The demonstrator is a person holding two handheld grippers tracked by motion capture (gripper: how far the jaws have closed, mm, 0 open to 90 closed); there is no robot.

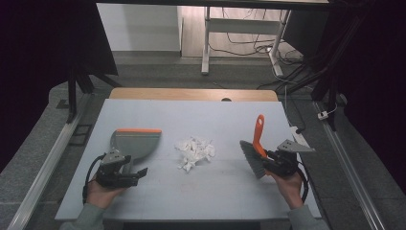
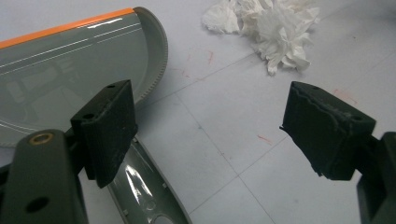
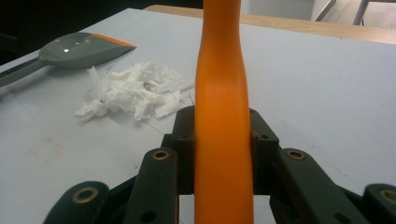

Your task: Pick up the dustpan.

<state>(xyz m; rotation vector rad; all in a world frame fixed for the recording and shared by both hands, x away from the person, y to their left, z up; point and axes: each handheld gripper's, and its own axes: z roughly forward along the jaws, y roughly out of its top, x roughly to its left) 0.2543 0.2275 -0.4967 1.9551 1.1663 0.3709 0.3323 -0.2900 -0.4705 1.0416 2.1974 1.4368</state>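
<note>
High view: the right gripper (image 1: 269, 160) clamps the brush (image 1: 256, 152) at right of centre; the left gripper (image 1: 136, 173) gapes wide at lower left, just beside the dustpan (image 1: 133, 143). The paper scraps (image 1: 194, 152) lie unswept at centre, so sweeping remains.

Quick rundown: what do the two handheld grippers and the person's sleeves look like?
Both grippers are black, with two blocky jaws on linkage arms that have brass-coloured pivot bushings. The left gripper and the right gripper each carry a grey three-cornered plate on top and trail a black cable looping back beside the hand. The jaw pads look rough and worn. Sleeves are grey-green.
</note>
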